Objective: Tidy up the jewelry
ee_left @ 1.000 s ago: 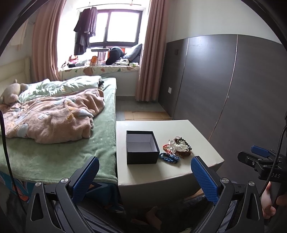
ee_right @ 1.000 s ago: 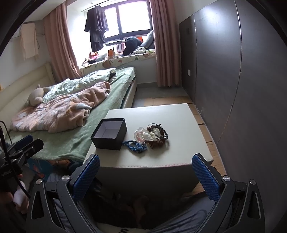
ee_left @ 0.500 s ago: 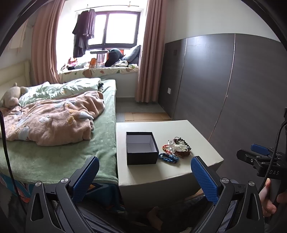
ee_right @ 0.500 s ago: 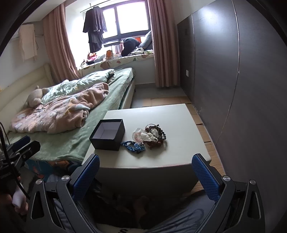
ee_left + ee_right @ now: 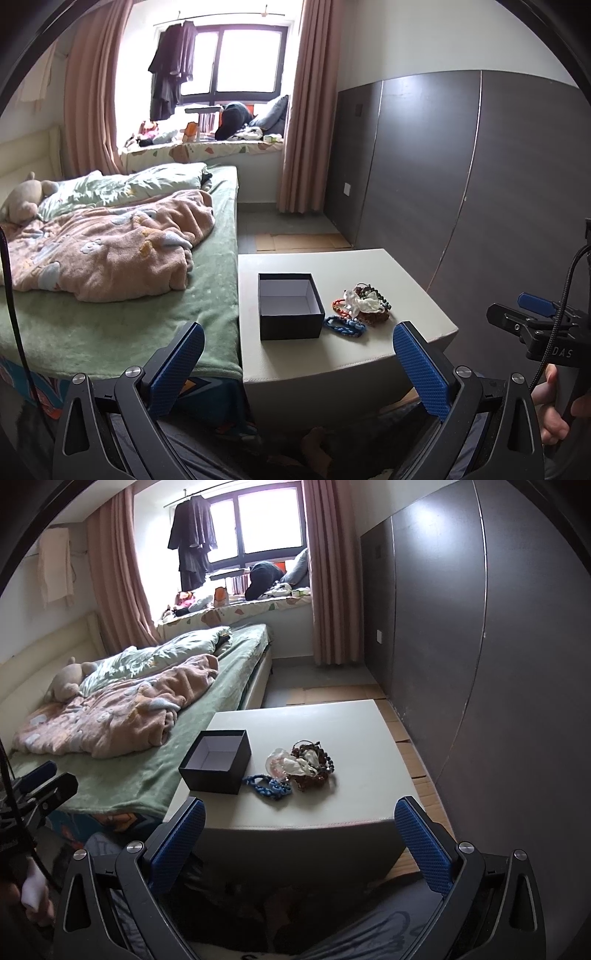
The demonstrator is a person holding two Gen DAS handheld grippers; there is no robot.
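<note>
the only readable lettering is "das", in pale capitals on the black body of the right gripper (image 5: pixel 537 308), seen at the right edge of the left wrist view. nothing else carries text that can be made out.

Tabletop (image 5: pixel 369 266): pale, squarish, set flush against the bed (image 5: pixel 214 295) on its left side. It lies ahead of both hand-held grippers, left (image 5: pixel 295 363) and right (image 5: pixel 300 840).

On it, directly:
- black open box (image 5: pixel 290 326), pale interior, ahead of the left hand-held gripper, toward the bed side.
- blue beaded bracelet (image 5: pixel 267 785), just beside the box's near right corner.
- heap of mixed jewelry (image 5: pixel 303 762): dark beads, red beads, translucent white pieces, beyond the bracelet, touching it.
</note>
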